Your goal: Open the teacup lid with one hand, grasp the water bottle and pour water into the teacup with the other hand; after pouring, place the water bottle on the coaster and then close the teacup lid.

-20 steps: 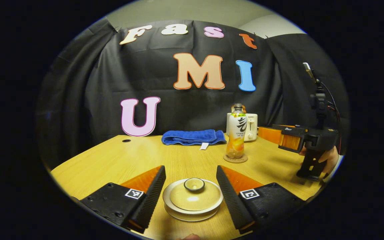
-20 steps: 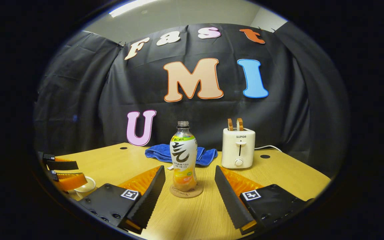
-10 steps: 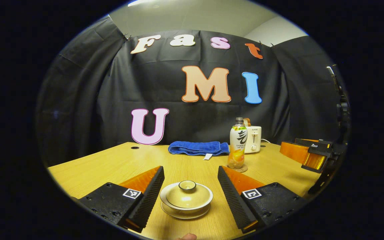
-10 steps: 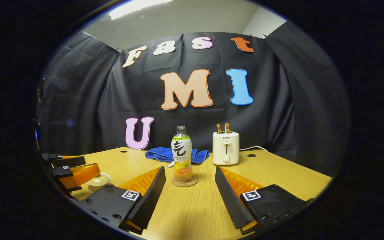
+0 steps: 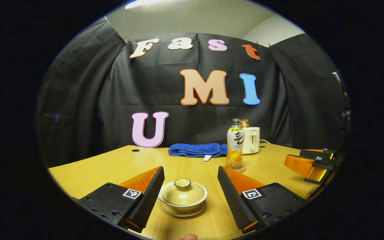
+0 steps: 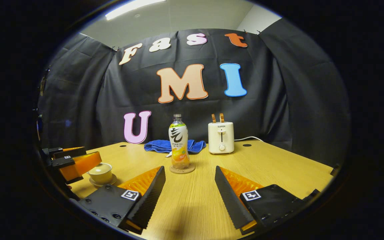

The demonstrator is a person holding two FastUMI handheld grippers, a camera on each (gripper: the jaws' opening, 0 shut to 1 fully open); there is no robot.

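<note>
Ahead of my right hand-held gripper [image 6: 190, 193], spread wide with nothing in it, the water bottle [image 6: 178, 142] stands on its coaster [image 6: 182, 169]; I think it is smooth, so grab its middle. Between my left hand-held gripper's [image 5: 190, 194] spread fingers sits the teacup [image 5: 182, 197]. Its lid [image 5: 182, 193] looks breakable; pinch the little knob.

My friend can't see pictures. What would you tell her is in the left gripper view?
A lidded teacup on its saucer sits on a wooden table, between the open fingers of the left gripper. Farther back, a water bottle stands on a coaster, near a folded blue towel and a white toaster.
</note>
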